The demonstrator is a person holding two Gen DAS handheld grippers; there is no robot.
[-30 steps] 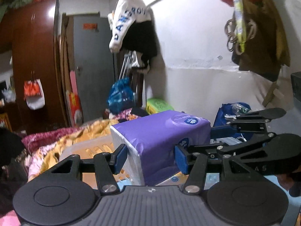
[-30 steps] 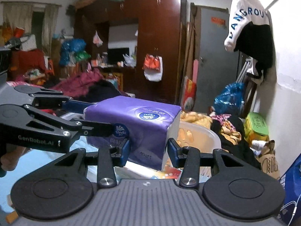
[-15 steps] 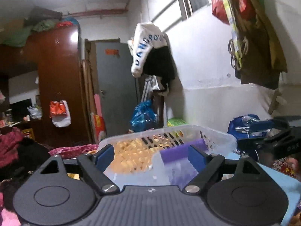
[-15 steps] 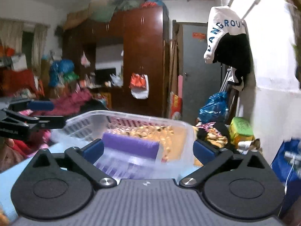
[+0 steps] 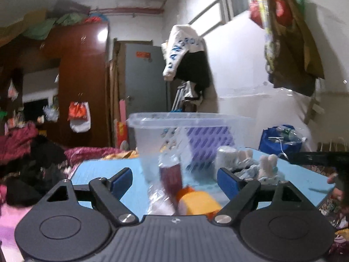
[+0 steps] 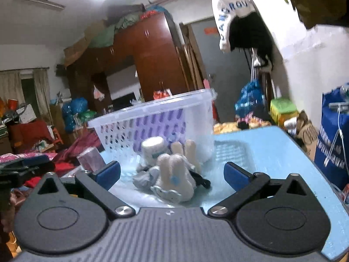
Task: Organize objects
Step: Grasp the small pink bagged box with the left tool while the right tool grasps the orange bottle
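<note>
A clear plastic basket (image 5: pixel 152 131) (image 6: pixel 196 113) stands on the light blue table (image 5: pixel 104 170) (image 6: pixel 261 148). The purple tissue pack (image 5: pixel 207 139) (image 6: pixel 159 122) lies inside it. My left gripper (image 5: pixel 174 179) is open and empty, low over a clear bottle with a dark red label (image 5: pixel 170 174) and an orange-capped container (image 5: pixel 196 200). My right gripper (image 6: pixel 172 172) is open and empty, just behind a white plush rabbit (image 6: pixel 174 174) and a white roll (image 6: pixel 152 148) in front of the basket.
The plush rabbit (image 5: pixel 266 166) and the roll (image 5: pixel 224 155) show right of the basket in the left view. A pink-labelled bottle (image 6: pixel 89 159) stands at the table's left edge. Clothes piles, a wardrobe and a blue bag (image 6: pixel 333 135) surround the table.
Both grippers let go of the purple tissue pack, which now lies in the basket. Both opened, pulled back and dropped lower toward the table.
</note>
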